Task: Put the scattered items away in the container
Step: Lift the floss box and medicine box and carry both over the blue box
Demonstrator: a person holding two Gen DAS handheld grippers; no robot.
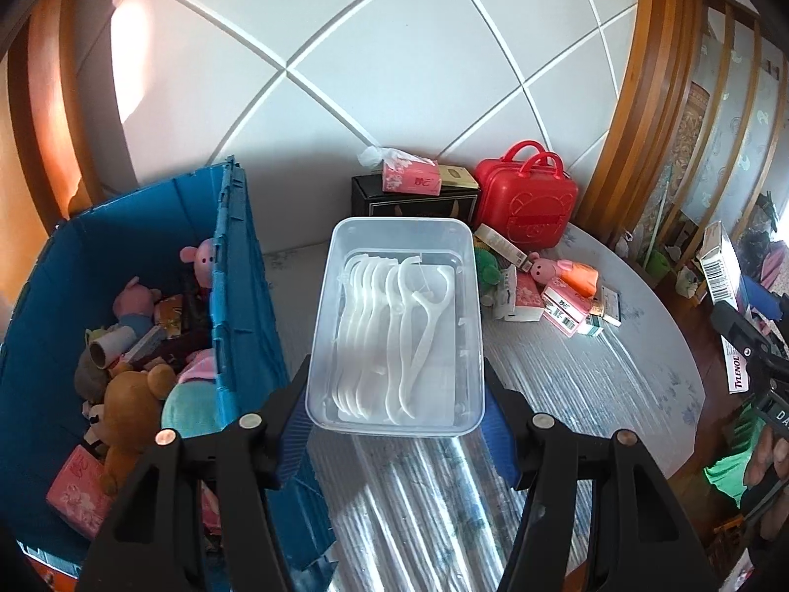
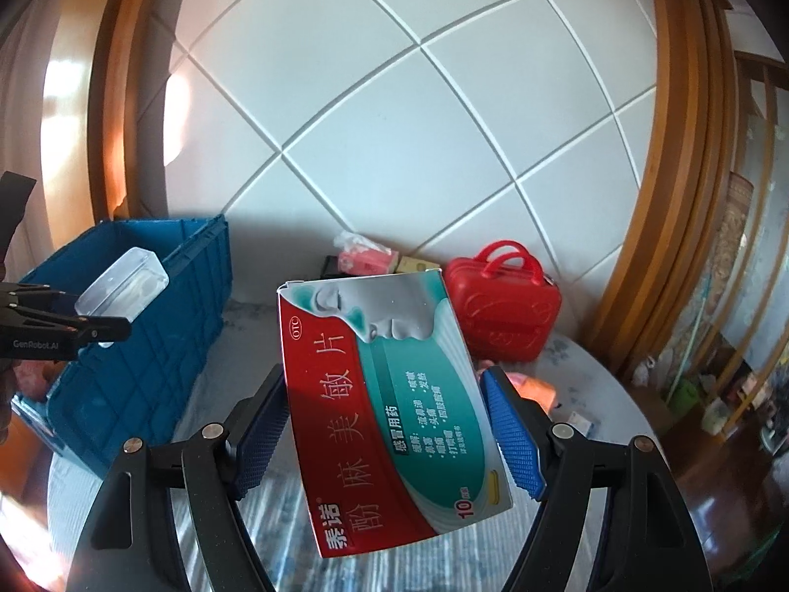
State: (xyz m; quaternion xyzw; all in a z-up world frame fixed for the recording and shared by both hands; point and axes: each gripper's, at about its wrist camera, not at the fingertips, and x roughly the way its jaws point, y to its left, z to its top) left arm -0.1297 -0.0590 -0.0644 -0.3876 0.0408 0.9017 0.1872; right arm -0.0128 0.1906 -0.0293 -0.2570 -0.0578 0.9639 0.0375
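Left hand-held gripper point(image 1: 397, 424) clamped on a clear box of floss picks point(image 1: 397, 325), held above the table point(image 1: 591, 375) just right of the blue crate point(image 1: 246, 306) wall. Right hand-held gripper point(image 2: 384, 436) clamped on a red and teal medicine box point(image 2: 389, 409), also held above the table. Crate already crowded with plush toys point(image 1: 133, 394); its near end is cut off. Table's round edge falls away to the right. Small boxes point(image 1: 567, 306) near the red case point(image 1: 530, 202) are too small to read.

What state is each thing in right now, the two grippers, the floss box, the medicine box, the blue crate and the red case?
left gripper: shut on clear floss box, lidless, floss picks inside
right gripper: shut on medicine box, held aloft, tilted
blue crate: open, partly filled with toys
red case: closed, upright on table
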